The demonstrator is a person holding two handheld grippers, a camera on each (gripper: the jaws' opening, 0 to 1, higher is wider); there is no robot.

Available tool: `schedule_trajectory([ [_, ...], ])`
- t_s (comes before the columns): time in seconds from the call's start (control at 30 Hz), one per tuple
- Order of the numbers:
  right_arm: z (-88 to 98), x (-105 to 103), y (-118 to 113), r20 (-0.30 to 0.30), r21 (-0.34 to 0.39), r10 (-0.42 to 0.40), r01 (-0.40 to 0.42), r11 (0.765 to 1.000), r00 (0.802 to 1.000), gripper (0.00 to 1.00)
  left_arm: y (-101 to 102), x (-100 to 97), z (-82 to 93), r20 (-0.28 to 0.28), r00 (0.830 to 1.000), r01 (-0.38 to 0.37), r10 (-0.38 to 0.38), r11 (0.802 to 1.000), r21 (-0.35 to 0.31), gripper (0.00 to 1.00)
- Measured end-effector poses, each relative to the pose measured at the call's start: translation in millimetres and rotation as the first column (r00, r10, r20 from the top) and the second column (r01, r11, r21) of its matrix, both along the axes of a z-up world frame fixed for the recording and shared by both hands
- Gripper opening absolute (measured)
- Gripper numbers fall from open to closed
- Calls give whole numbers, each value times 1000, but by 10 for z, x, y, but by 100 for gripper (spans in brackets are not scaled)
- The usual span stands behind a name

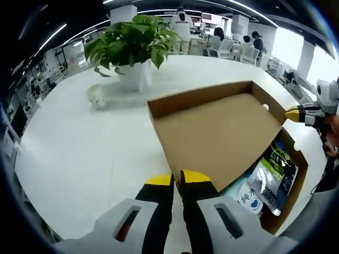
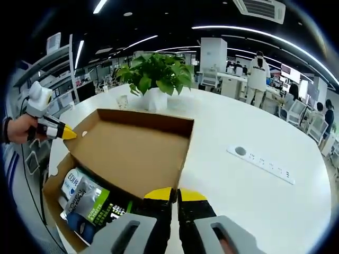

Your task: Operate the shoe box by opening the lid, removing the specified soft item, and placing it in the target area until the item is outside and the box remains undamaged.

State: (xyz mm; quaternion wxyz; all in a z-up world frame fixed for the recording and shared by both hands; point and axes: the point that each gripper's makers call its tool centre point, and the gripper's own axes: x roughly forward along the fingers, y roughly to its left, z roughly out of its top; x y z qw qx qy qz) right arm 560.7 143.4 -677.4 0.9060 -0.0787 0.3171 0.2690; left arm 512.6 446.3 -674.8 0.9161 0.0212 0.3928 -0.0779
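Both grippers (image 1: 176,180) (image 2: 175,194) pinch the lid (image 1: 217,132) edges — raise evenly, sparing the hinge, exposing the packets (image 2: 87,203).

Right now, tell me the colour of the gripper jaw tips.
Yellow tips on black jaws, clearest in the left gripper view on the left gripper.

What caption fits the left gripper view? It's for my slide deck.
Left tongs shut at the raised lid of the open shoe box, soft packets inside.
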Motion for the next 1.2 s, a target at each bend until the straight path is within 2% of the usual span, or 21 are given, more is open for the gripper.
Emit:
schedule_trajectory([
  [0.67, 7, -152, -268, -5, 7, -49, 50, 999, 999, 0, -14, 39, -94, -39, 999, 10, -8, 1000, 27, 6],
  [1.2, -96, -341, -277, -27, 31, -67, 68, 997, 997, 0, -17, 45, -170, -65, 998, -1, 1, 1000, 9, 7],
])
